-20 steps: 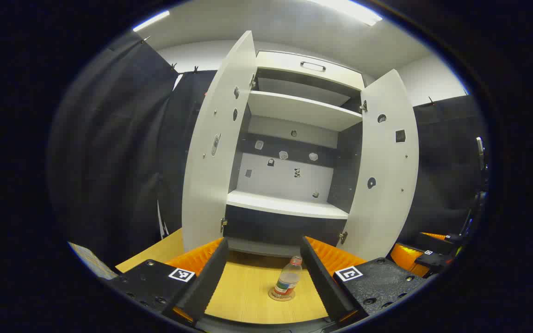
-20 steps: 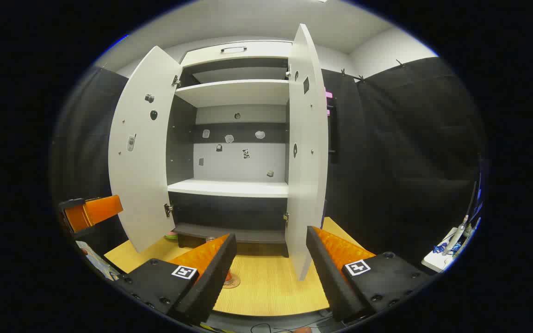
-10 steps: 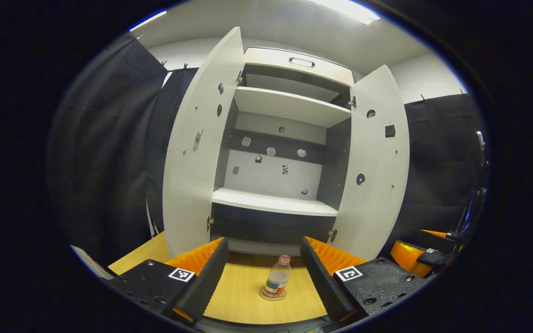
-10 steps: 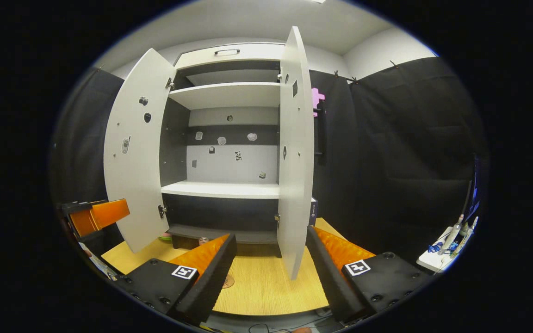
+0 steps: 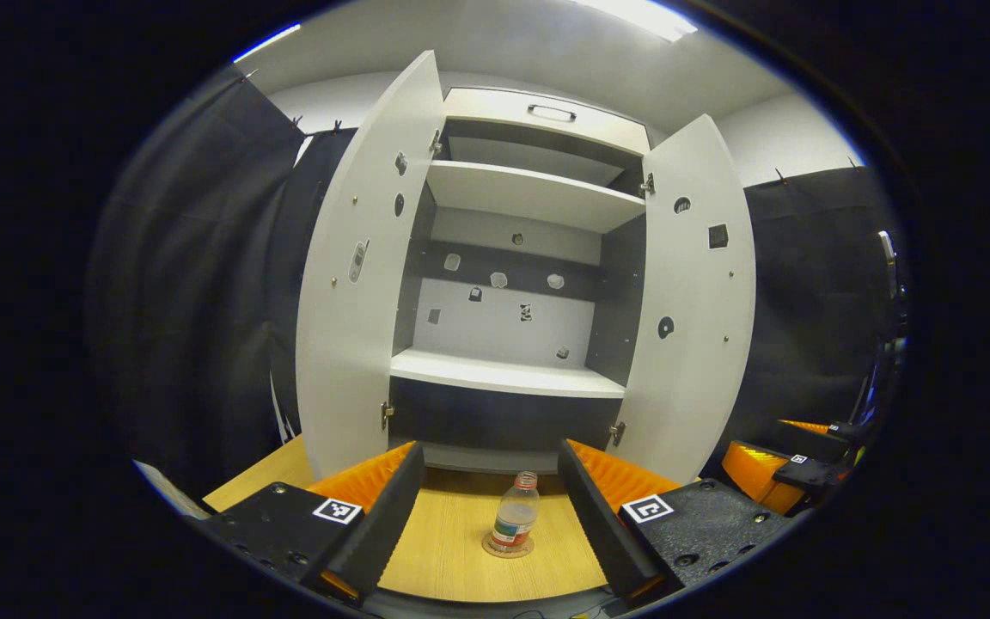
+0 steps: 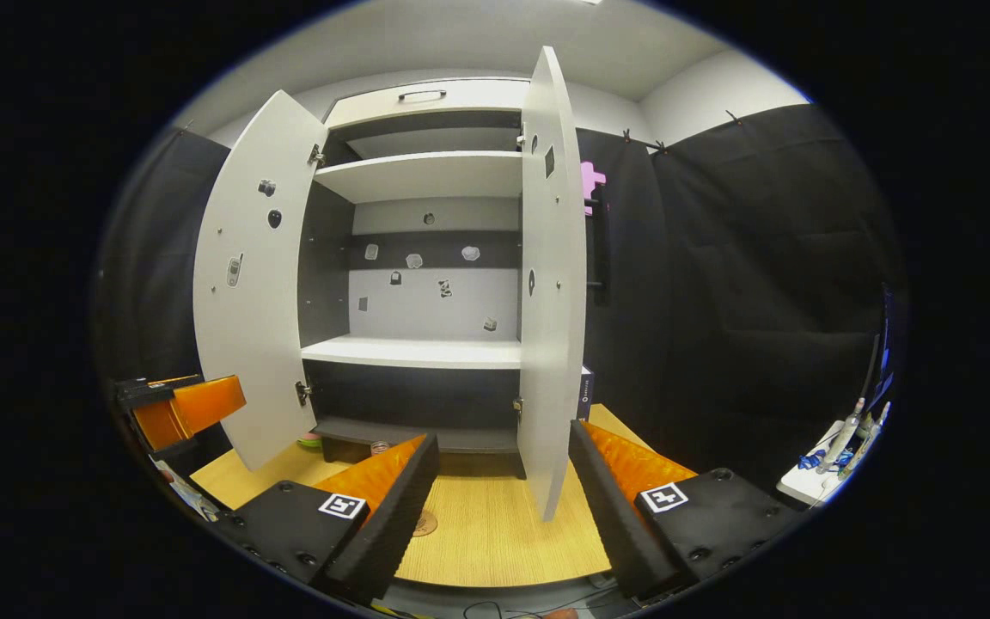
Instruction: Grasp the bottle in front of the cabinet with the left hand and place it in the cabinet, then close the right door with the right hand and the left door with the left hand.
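A small clear bottle point(image 5: 514, 518) with a red cap stands upright on a round coaster point(image 5: 495, 548) on the wooden table, in front of the white cabinet point(image 5: 504, 376). Both cabinet doors, left point(image 5: 357, 284) and right point(image 5: 693, 301), stand open. My left gripper point(image 5: 490, 447) is open, and the bottle is a little ahead, framed between its fingers and untouched. My right gripper point(image 6: 504, 434) is open and holds nothing; it faces the edge of the right door point(image 6: 551, 301). In the right gripper view the bottle's cap point(image 6: 379, 447) peeks over a finger.
The cabinet's middle shelf point(image 6: 413, 351) is bare, with small stickers on the back wall. A green object point(image 6: 312, 440) lies under the left door and a dark box point(image 6: 585, 391) stands beside the cabinet. A white side table point(image 6: 830, 451) with small items is at far right.
Both views have drifted slightly, so the cabinet sits a bit more to the left in each. The bottle has not moved and both grippers stay open.
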Demonstrator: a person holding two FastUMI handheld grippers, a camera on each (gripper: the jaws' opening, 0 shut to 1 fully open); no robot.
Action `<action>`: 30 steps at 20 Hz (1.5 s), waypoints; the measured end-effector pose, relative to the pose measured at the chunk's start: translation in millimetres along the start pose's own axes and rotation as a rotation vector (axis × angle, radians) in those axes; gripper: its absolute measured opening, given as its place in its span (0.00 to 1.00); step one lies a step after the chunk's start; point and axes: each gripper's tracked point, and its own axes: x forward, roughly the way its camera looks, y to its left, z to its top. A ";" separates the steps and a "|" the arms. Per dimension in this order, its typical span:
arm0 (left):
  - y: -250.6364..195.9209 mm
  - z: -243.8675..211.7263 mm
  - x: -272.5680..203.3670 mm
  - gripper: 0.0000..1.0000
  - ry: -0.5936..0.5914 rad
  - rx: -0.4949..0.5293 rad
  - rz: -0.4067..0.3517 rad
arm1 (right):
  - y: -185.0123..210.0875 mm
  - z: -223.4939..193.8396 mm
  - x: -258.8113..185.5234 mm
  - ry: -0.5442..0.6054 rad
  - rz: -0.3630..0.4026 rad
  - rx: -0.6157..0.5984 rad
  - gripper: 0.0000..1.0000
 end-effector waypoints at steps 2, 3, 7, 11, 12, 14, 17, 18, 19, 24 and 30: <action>-0.8 -4.4 2.1 0.95 0.010 -0.001 0.001 | -2.3 0.7 1.5 0.000 -0.001 -0.002 0.93; -1.8 -7.1 3.1 0.95 0.017 -0.005 -0.001 | -3.9 1.5 2.4 -0.002 -0.004 -0.004 0.94; -10.7 -23.6 9.9 0.95 0.053 -0.004 -0.019 | -10.5 0.9 4.7 0.002 -0.011 -0.004 0.93; -24.8 -42.2 18.8 0.95 0.095 -0.017 -0.043 | -17.7 2.3 5.7 0.004 -0.015 0.005 0.94; -28.7 -47.4 23.3 0.95 0.106 -0.020 -0.049 | -20.2 2.7 6.0 0.003 -0.018 0.005 0.93; -35.5 -61.3 31.0 0.95 0.131 -0.007 -0.058 | -25.8 2.3 7.9 0.003 -0.024 0.001 0.93; -46.4 -85.6 45.9 0.95 0.176 0.022 -0.074 | -37.1 -0.9 9.5 0.015 -0.041 0.002 0.93; -49.0 -94.2 51.5 0.95 0.190 0.028 -0.078 | -40.7 -1.5 10.1 0.019 -0.045 0.006 0.93; -50.9 -102.6 56.8 0.95 0.203 0.030 -0.080 | -43.8 -1.9 10.9 0.022 -0.048 0.009 0.93; -49.5 -152.7 87.2 0.95 0.296 0.009 -0.076 | -65.7 3.1 12.7 0.020 -0.074 -0.005 1.00; -44.5 -218.6 120.6 0.95 0.406 0.022 -0.066 | -84.8 3.6 16.7 0.037 -0.101 -0.022 0.93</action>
